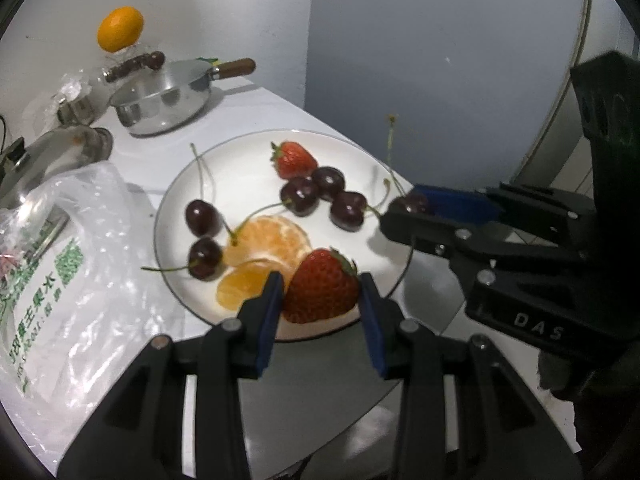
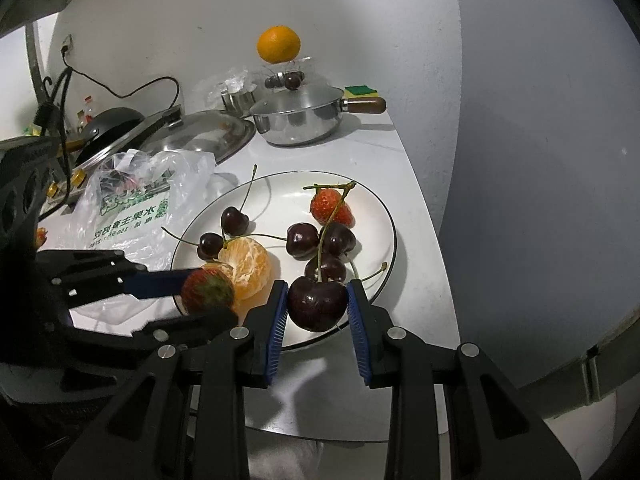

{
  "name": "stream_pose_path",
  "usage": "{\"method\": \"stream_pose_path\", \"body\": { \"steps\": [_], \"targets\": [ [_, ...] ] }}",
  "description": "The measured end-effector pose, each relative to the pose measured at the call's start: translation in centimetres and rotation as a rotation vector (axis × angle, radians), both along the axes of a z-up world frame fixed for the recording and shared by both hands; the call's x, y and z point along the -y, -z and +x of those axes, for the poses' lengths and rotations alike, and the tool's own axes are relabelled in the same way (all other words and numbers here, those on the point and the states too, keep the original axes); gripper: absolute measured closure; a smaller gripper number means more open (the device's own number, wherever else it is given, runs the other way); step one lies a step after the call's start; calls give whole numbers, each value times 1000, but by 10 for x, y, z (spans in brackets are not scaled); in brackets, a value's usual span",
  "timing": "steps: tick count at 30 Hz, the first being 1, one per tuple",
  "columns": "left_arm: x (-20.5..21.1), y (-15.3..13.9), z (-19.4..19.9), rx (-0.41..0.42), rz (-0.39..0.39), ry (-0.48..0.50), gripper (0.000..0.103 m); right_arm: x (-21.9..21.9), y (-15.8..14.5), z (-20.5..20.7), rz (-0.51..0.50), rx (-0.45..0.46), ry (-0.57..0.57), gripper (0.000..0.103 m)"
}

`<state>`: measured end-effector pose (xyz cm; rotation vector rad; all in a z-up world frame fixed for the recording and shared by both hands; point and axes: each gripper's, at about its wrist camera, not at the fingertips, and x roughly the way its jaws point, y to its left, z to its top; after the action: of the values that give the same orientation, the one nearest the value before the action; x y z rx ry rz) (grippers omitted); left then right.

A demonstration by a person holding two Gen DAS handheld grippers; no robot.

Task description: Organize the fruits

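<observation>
On a white countertop [image 2: 404,160], a round white plate with a dark rim [image 1: 248,152] carries dark cherries, a small strawberry and peeled orange segments [image 1: 266,240]. Above its near edge, the left gripper [image 1: 320,292] clamps a large red strawberry [image 1: 322,288] between blue pads. The right gripper [image 2: 318,300] pinches a dark long-stemmed cherry [image 2: 318,300] just beside.

The left black gripper with blue ribbed pads [image 1: 322,292] pointed steeply downward, its jaws closed on a large red strawberry [image 1: 322,290]. The right black gripper with blue pads [image 2: 318,300], beside it, was tilted down too and clamped a dark cherry [image 2: 318,300].
</observation>
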<state>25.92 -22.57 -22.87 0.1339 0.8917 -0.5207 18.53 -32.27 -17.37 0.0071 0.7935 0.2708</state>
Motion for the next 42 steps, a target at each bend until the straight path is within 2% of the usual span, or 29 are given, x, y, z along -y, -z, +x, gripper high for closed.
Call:
{"method": "stream_pose_path", "body": {
  "steps": [8, 10, 11, 28, 31, 33, 42],
  "targets": [
    [-2, 3, 2, -23, -10, -9, 63, -3, 4, 5, 9, -9, -13, 71],
    [-3, 2, 1, -19, -8, -11, 59, -4, 5, 6, 9, -11, -13, 71],
    [-4, 1, 0, -14, -8, -16, 53, -4, 5, 6, 8, -11, -13, 71],
    [-30, -8, -15, 0, -59, -37, 45, -19, 8, 8, -4, -27, -9, 71],
    [-35, -12, -16, 8, -77, -41, 36, -20, 6, 8, -10, -23, -6, 69],
    [-37, -14, -16, 13, -82, -43, 35, -20, 6, 9, -14, -25, 0, 64],
    [-43, -19, -21, 30, -83, -49, 35, -23, 0, 4, -25, -10, 7, 64]
  ]
}}
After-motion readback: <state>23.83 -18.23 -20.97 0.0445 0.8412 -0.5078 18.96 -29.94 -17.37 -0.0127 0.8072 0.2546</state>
